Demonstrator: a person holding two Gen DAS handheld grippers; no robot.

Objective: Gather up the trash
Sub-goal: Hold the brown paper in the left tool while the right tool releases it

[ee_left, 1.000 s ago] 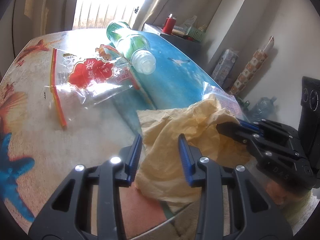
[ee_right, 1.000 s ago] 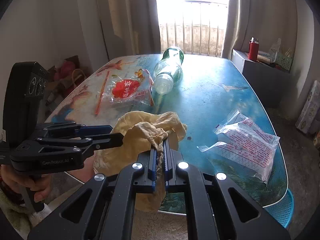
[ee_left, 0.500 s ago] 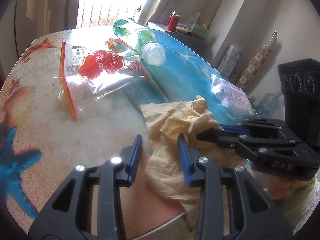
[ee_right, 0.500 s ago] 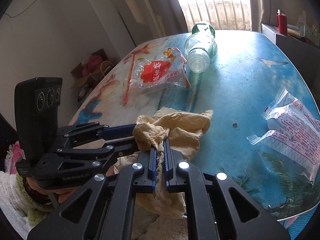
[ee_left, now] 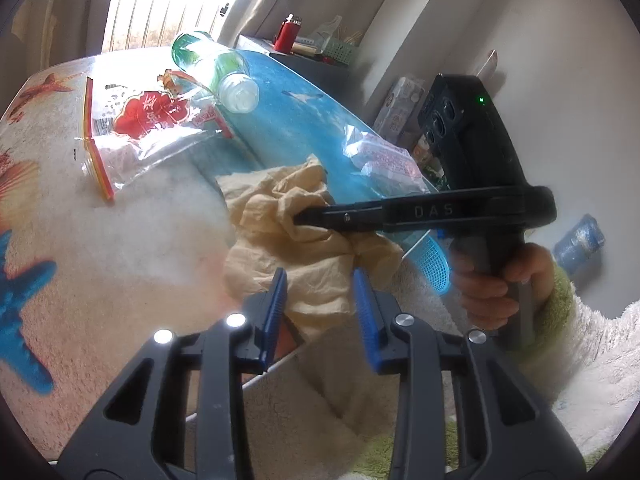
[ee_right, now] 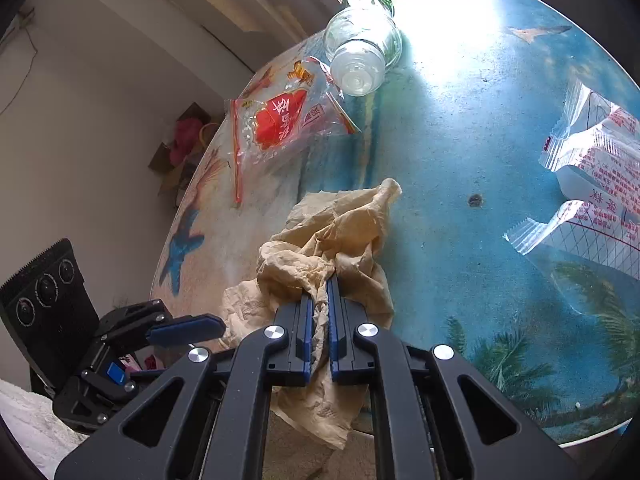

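crumpled yellow paper (ee_right: 320, 256) at table (ee_right: 460, 160) edge, right gripper (ee_right: 319, 300) clamped on it, left gripper (ee_left: 318, 300) apart beside it

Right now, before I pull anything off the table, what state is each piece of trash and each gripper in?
Right gripper: shut on the tissue.
Left gripper: open, tissue between its fingers, not clamped.
Tissue: crumpled, overhanging the table's near edge.
Bottle: lying on its side, capped.
Red-printed bag: flat on the table.
White wrapper: crinkled, lying by the right edge.
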